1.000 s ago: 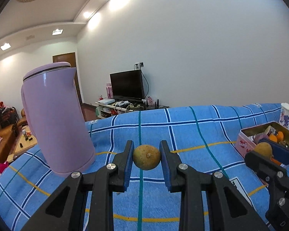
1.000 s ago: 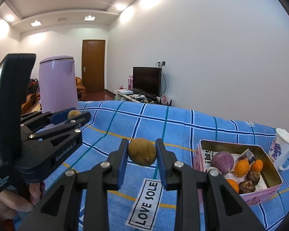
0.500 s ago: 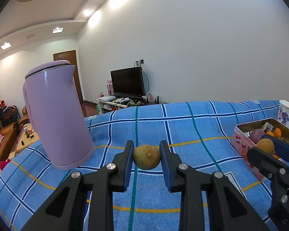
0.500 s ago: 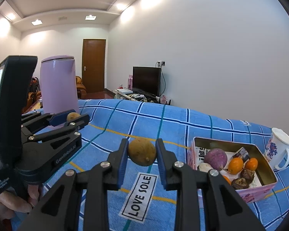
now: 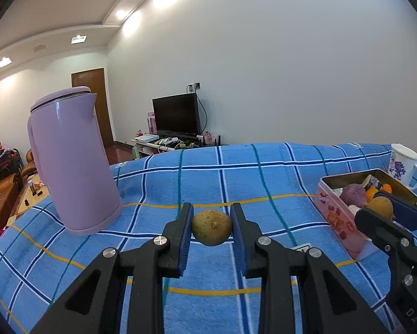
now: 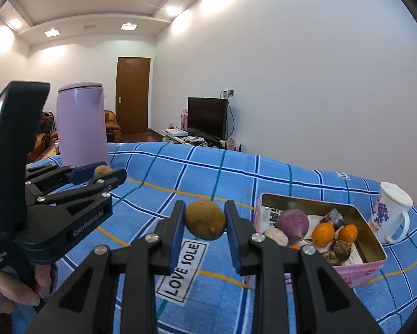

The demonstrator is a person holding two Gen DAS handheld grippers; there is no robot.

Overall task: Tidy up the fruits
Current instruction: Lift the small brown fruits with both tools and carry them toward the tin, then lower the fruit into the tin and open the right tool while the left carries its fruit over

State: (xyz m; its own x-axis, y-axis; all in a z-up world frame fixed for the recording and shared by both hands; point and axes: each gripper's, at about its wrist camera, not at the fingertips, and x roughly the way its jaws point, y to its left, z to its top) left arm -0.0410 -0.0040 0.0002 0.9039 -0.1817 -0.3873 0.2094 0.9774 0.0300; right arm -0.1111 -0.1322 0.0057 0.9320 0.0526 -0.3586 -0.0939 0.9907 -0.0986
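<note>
My left gripper (image 5: 211,229) is shut on a small round brown fruit (image 5: 211,227) above the blue checked cloth (image 5: 236,178); it also shows in the right wrist view (image 6: 104,173). My right gripper (image 6: 205,220) is shut on a second brown fruit (image 6: 205,219) just left of the pink tin box (image 6: 374,265); it shows at the right in the left wrist view (image 5: 382,208), in front of the box (image 5: 339,222). The box holds a purple fruit (image 6: 292,221), small oranges (image 6: 323,233) and dark wrinkled fruits (image 6: 340,247).
A tall lilac kettle (image 5: 72,161) stands on the cloth at the left. A white flowered mug (image 6: 390,213) stands right of the box. A "LOVE SOLE" label (image 6: 183,268) lies on the cloth. A TV (image 5: 177,115) and a door are beyond the table.
Both grippers have moved right with their fruits; the box now looks nearer and larger in both views, and the kettle has shifted away to the left.
</note>
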